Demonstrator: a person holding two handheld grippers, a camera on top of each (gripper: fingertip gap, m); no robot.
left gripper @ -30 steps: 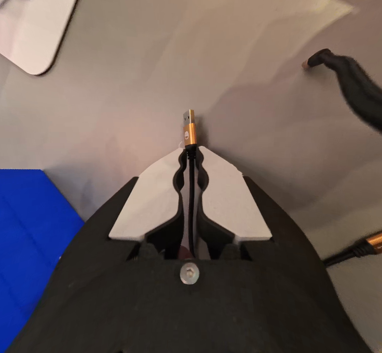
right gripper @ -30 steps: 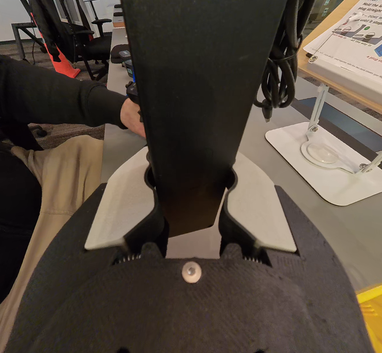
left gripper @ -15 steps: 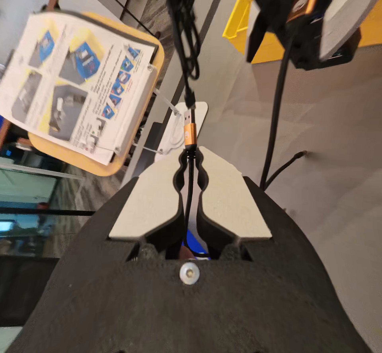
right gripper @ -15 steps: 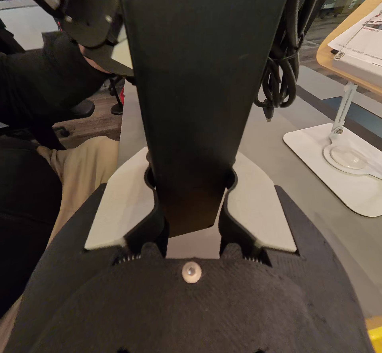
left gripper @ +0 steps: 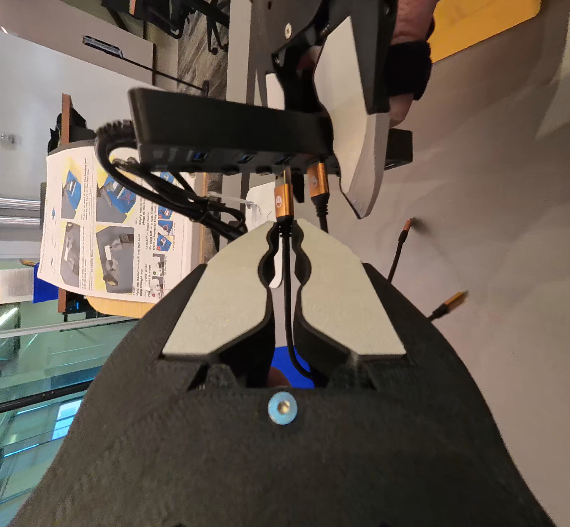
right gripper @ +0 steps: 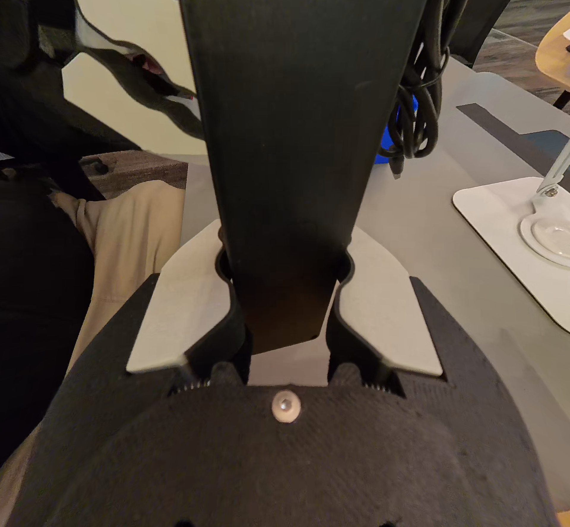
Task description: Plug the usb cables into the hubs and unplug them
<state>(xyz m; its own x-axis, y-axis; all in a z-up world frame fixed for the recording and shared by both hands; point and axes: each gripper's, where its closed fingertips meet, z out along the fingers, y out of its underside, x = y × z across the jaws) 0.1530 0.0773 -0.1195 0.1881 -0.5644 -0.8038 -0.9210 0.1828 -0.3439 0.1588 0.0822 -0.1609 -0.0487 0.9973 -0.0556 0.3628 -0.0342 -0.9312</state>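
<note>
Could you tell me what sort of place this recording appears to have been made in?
Probably an office or lab set up for data collection. A grey table carries an illustrated instruction sheet on a stand, office chairs stand behind, and a yellow bin sits at the table's far side.

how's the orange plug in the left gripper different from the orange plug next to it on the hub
The held plug sits at the tips of the left gripper, its metal tip just meeting a port on the hub; the neighbouring plug is untouched and already seated. The held plug shows bare metal, the neighbouring plug almost none. Both have orange shells and black cables.
</note>
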